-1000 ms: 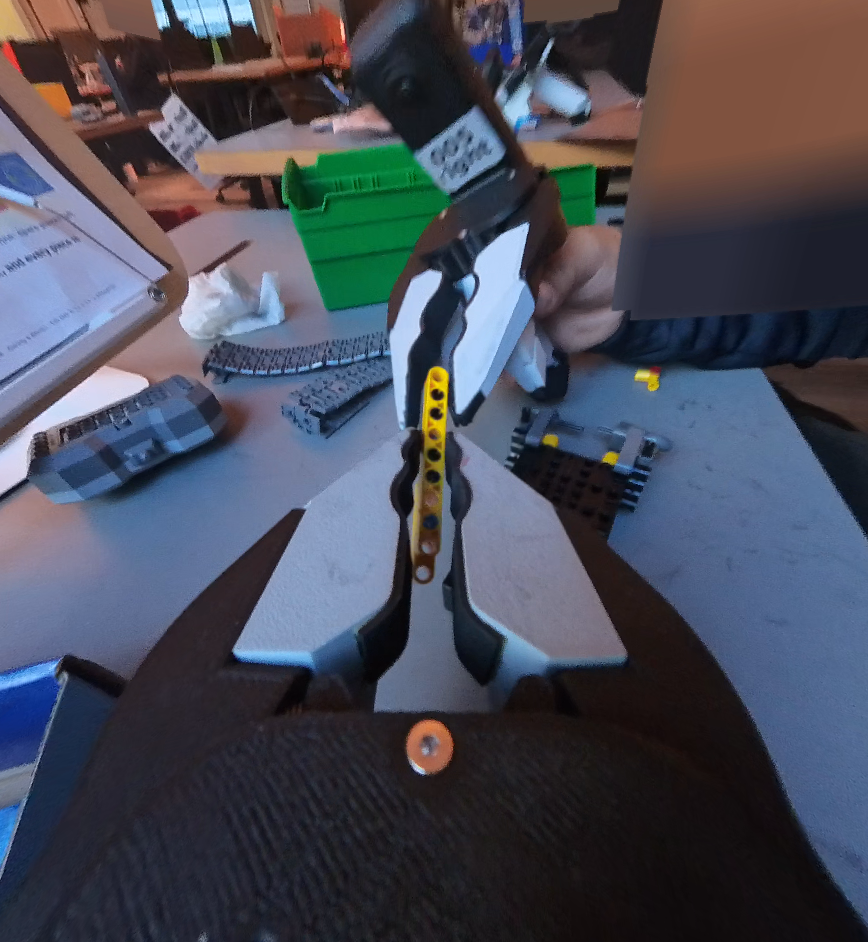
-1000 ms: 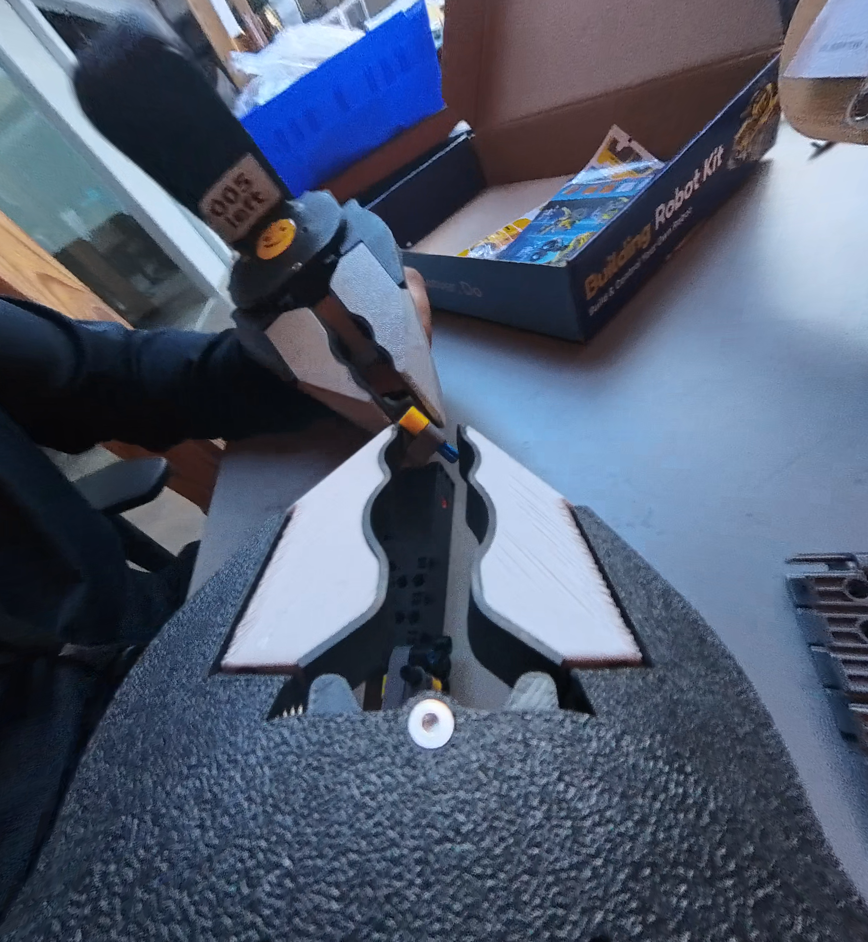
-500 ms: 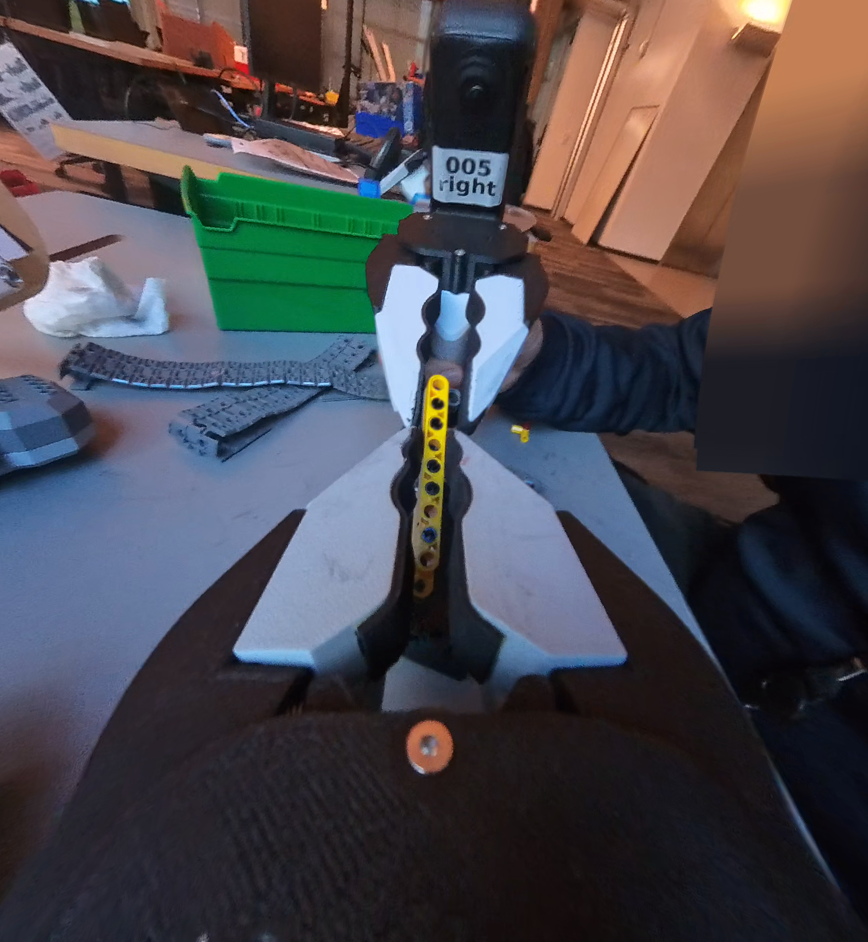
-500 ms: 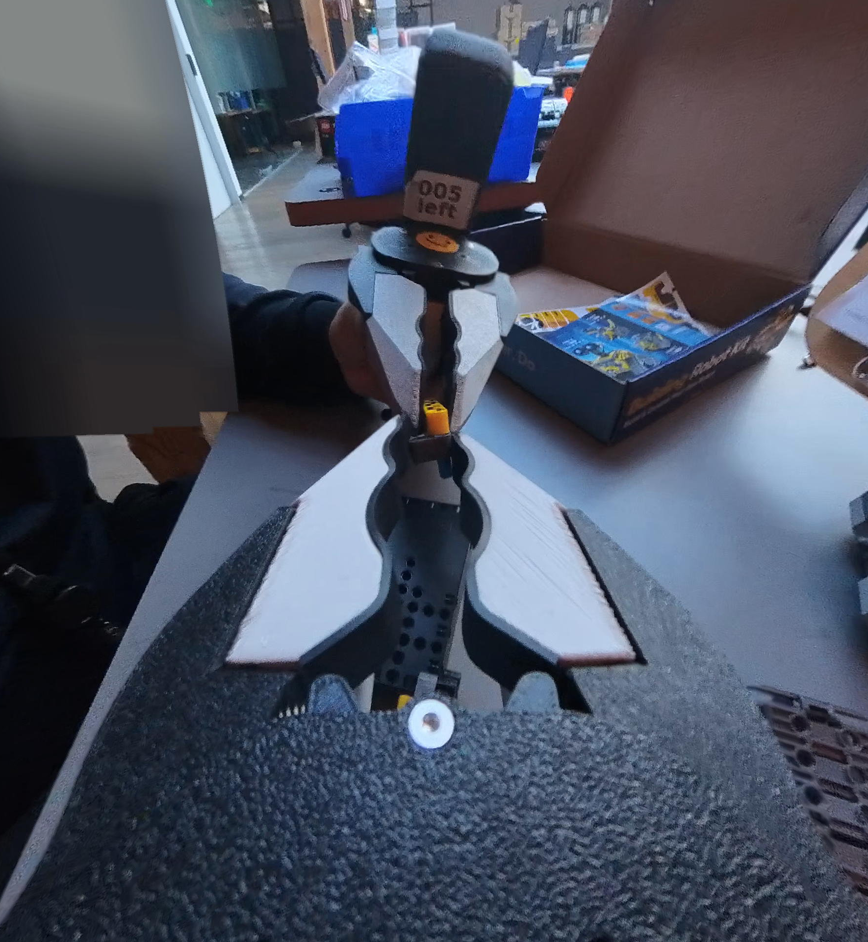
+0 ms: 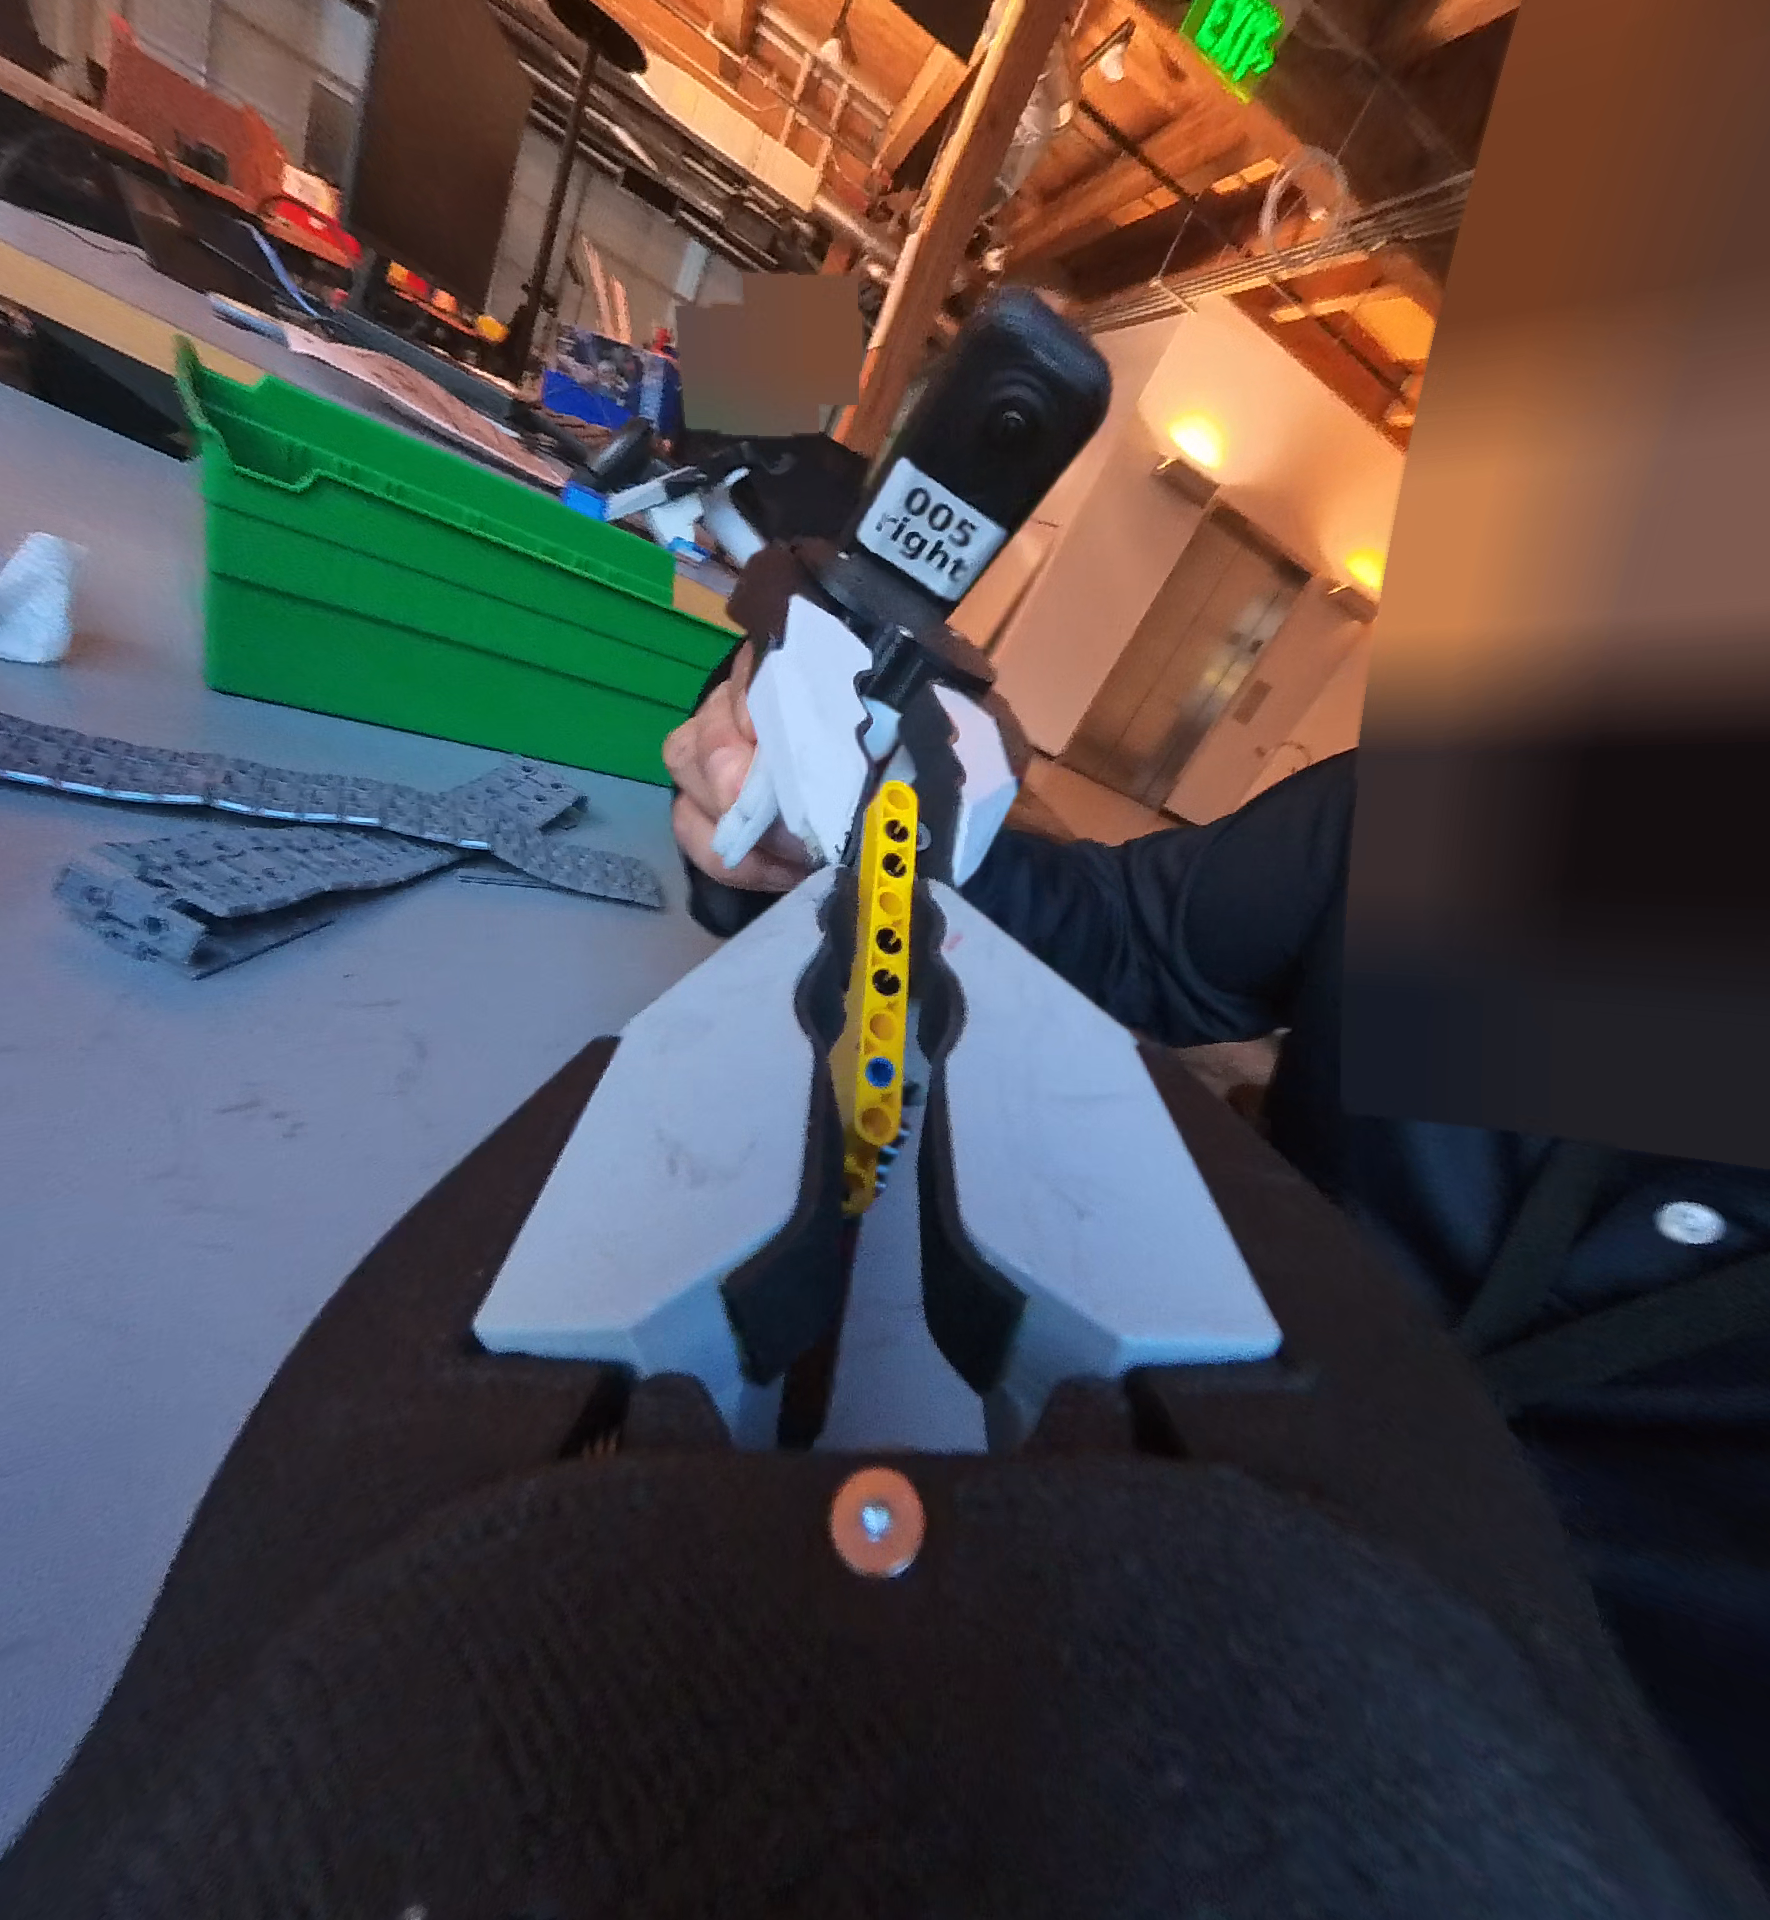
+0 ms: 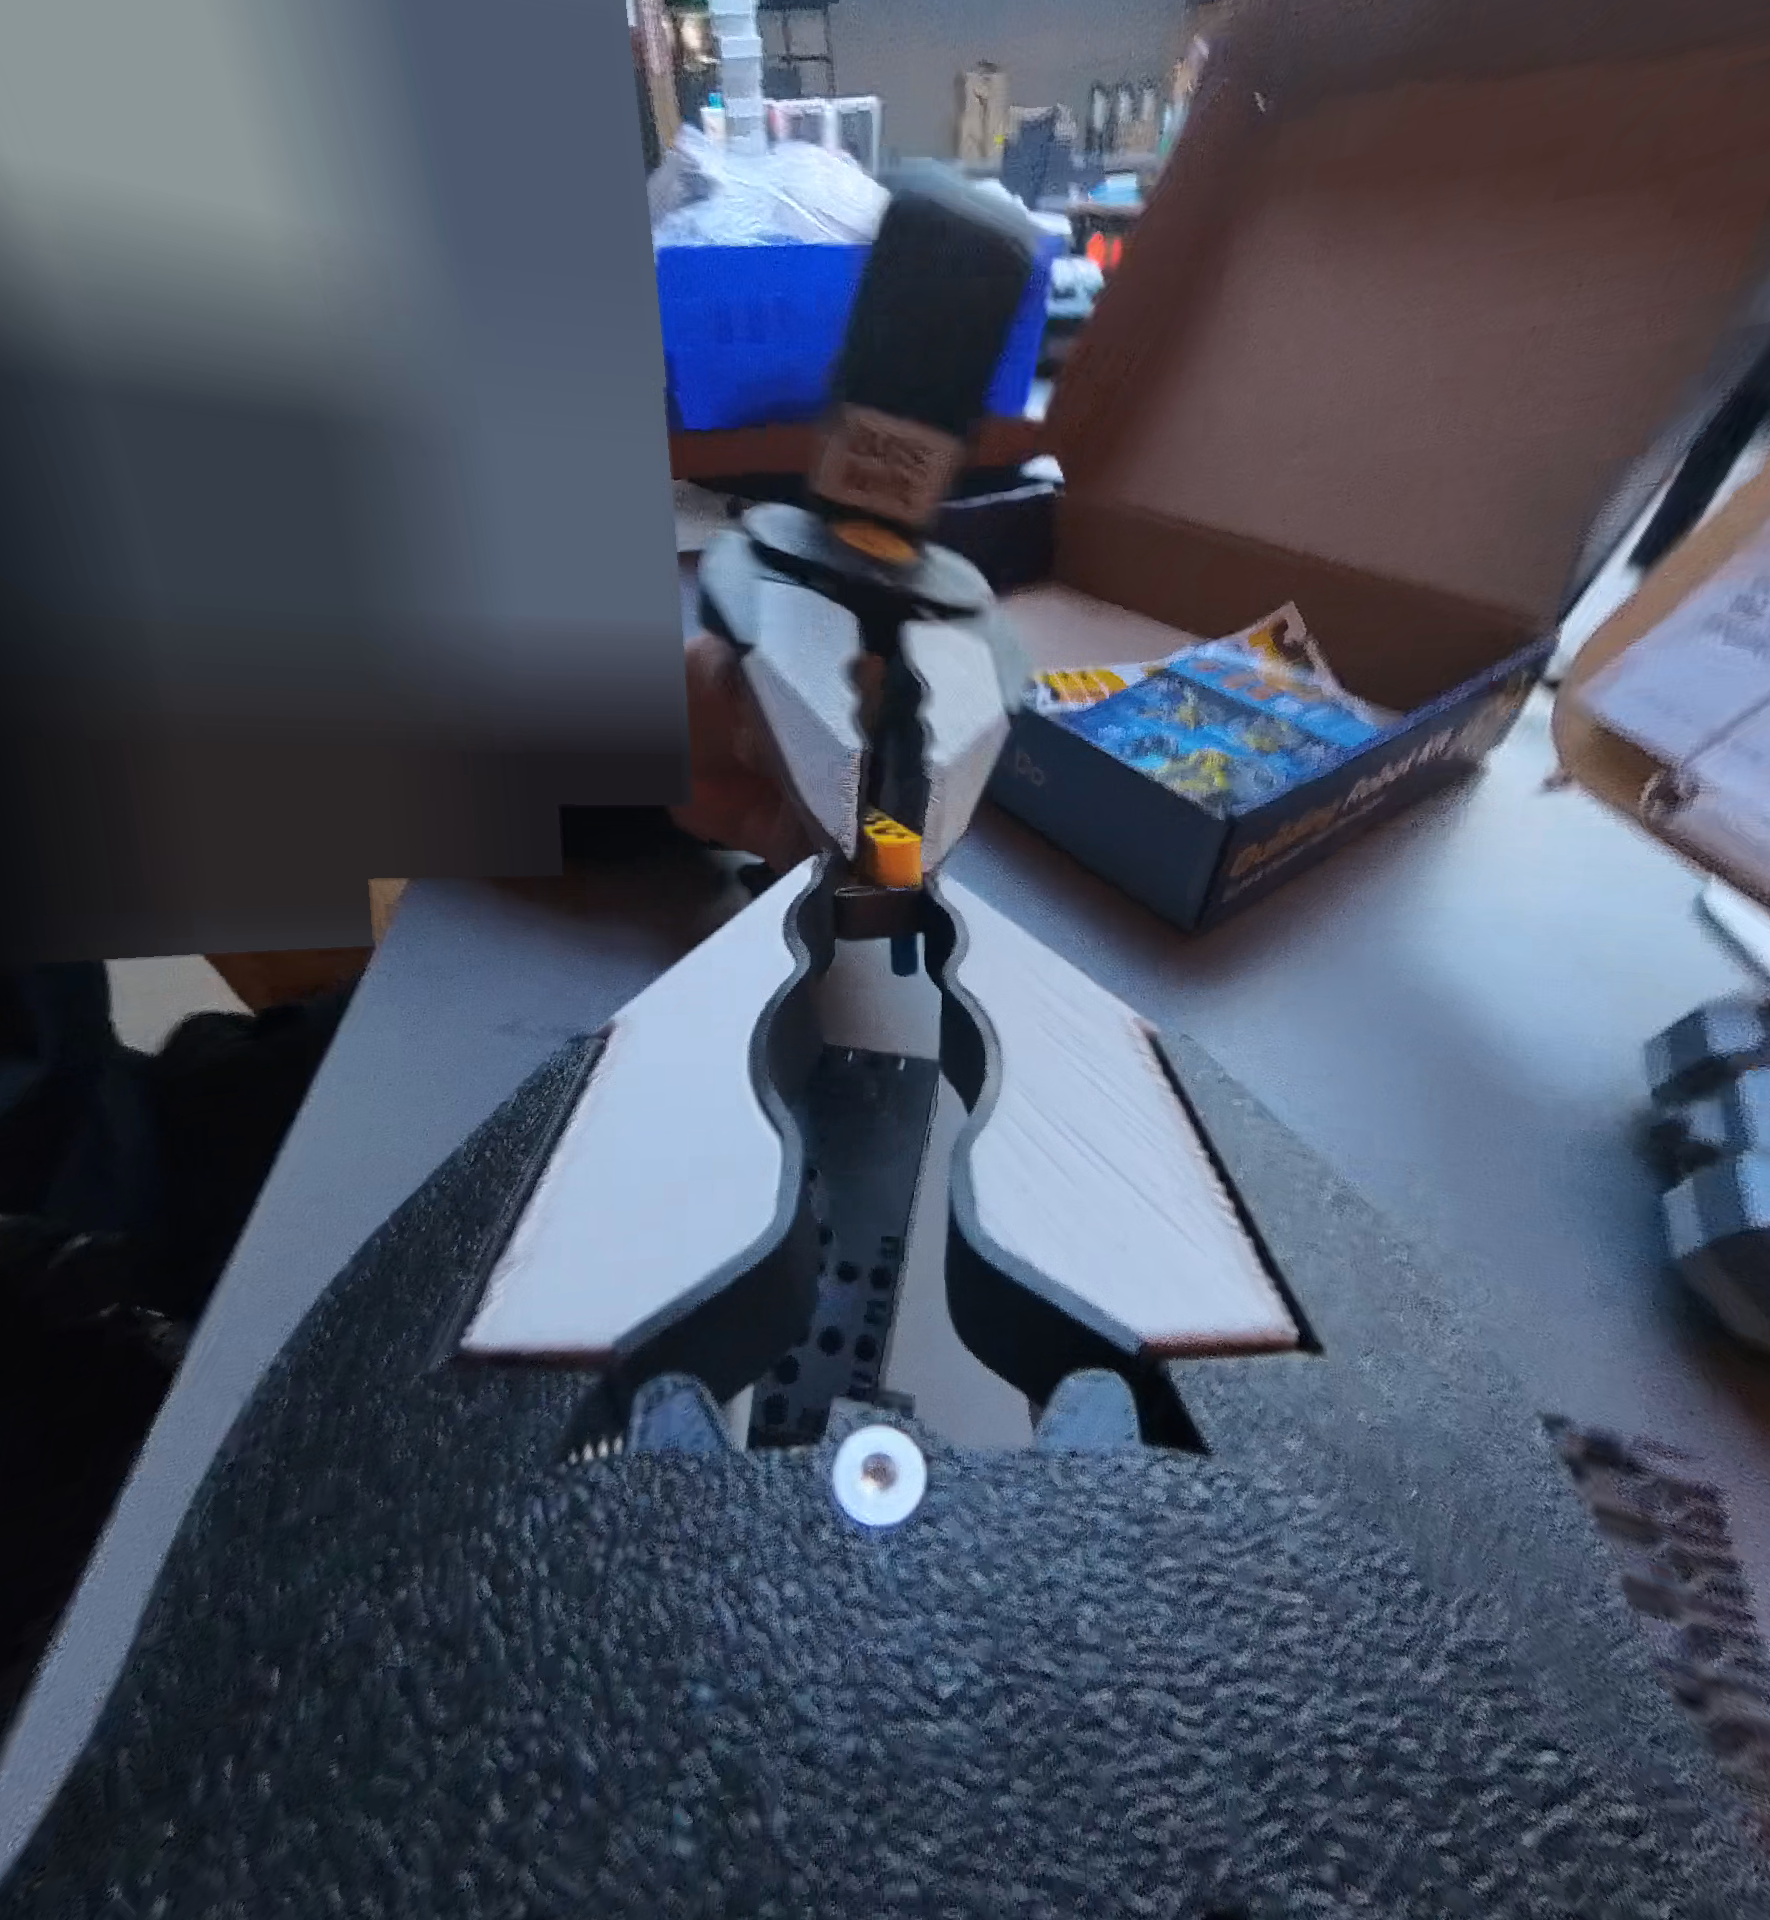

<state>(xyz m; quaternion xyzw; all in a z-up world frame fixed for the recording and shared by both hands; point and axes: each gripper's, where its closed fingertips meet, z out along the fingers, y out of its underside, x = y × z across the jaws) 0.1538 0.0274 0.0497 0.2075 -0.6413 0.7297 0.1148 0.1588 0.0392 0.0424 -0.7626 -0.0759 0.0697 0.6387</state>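
My left gripper is shut on a yellow perforated beam, which sticks out forward past its tips. A blue pin sits in one of the beam's holes. The beam's far end meets the tips of my right gripper, which faces it tip to tip, held by a hand. In the right wrist view my right gripper is shut on a black perforated part that runs back between its fingers. The yellow beam's end and the left gripper stand directly ahead, touching the black part's front end.
A green bin, grey track strips and a white crumpled tissue lie on the grey table. An open cardboard box with a booklet, a clipboard and a grey block are to the right. From either gripper's tips it is about 20 cm to the grey block.
Both grippers have risen and tilted upward while staying tip to tip. The yellow beam stays gripped by the left and pressed against the right gripper's black part.
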